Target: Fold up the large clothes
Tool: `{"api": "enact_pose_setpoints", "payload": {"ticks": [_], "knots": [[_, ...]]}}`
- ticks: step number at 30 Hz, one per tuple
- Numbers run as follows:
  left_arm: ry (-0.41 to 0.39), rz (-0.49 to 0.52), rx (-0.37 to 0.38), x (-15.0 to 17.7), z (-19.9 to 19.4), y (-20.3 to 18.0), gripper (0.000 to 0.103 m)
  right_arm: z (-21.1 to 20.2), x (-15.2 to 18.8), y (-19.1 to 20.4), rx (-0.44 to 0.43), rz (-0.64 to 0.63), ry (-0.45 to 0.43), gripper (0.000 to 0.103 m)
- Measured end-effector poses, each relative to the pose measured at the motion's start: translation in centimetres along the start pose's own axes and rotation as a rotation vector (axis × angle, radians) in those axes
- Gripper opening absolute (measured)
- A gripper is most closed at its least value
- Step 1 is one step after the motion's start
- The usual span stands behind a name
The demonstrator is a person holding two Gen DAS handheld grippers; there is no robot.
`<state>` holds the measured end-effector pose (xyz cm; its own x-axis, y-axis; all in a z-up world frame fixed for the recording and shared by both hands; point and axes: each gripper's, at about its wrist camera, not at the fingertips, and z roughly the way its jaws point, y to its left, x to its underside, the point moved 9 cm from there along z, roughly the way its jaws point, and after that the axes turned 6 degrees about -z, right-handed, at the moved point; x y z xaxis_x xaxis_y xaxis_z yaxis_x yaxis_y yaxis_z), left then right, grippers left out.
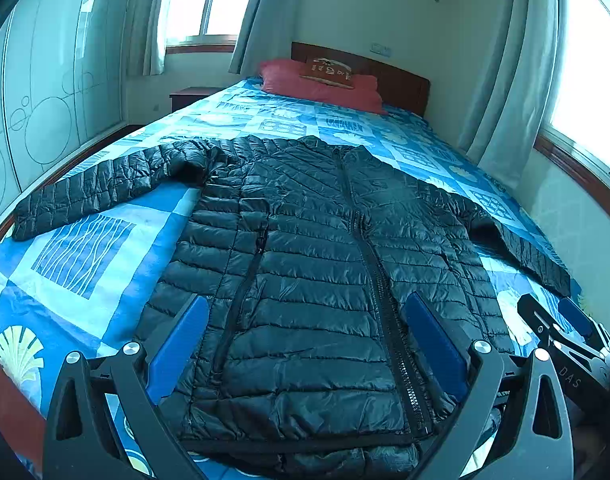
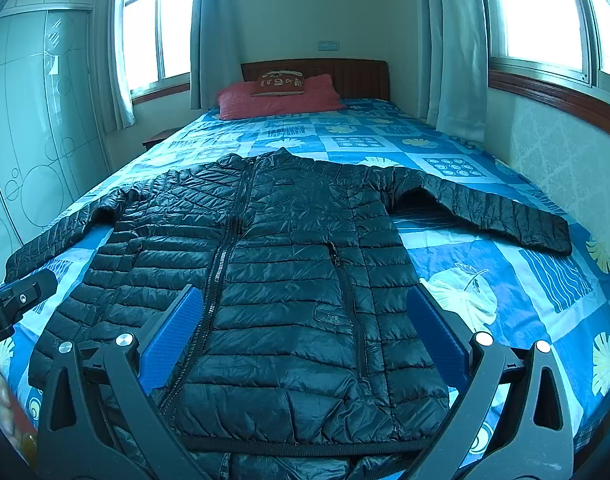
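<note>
- Left wrist view: a black quilted jacket (image 1: pixel 305 264) lies flat and zipped, front up, on the blue patterned bedspread (image 1: pixel 85 256), hem at the near edge of the bed and collar toward the far headboard (image 1: pixel 401 80).
- Both sleeves spread outward, one to the left and one to the right.
- The left gripper (image 1: pixel 305 340) hangs over the near hem with its blue pads wide apart and holding nothing.
- The right gripper (image 1: pixel 561 320) shows at the near right edge; whether its fingers are apart cannot be told from here.
- A red pillow (image 1: pixel 321 86) rests against the headboard.
- Right wrist view: the jacket (image 2: pixel 289 264) fills the middle of the bedspread (image 2: pixel 505 280).
- The right gripper (image 2: pixel 305 340) hovers above the near hem, pads spread, gripping nothing.
- Part of the left gripper (image 2: pixel 17 300) shows at the left edge.
</note>
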<state>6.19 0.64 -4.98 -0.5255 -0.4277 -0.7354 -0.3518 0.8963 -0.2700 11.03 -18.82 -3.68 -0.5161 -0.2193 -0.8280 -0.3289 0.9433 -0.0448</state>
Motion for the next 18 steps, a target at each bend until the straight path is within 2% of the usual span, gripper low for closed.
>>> {"api": "enact_pose_setpoints", "payload": {"ticks": [18], "knots": [[-0.005, 0.005, -0.018, 0.13, -0.35, 0.34, 0.098, 0.07, 0.16, 0.06, 0.001, -0.003, 0.001, 0.101]]}}
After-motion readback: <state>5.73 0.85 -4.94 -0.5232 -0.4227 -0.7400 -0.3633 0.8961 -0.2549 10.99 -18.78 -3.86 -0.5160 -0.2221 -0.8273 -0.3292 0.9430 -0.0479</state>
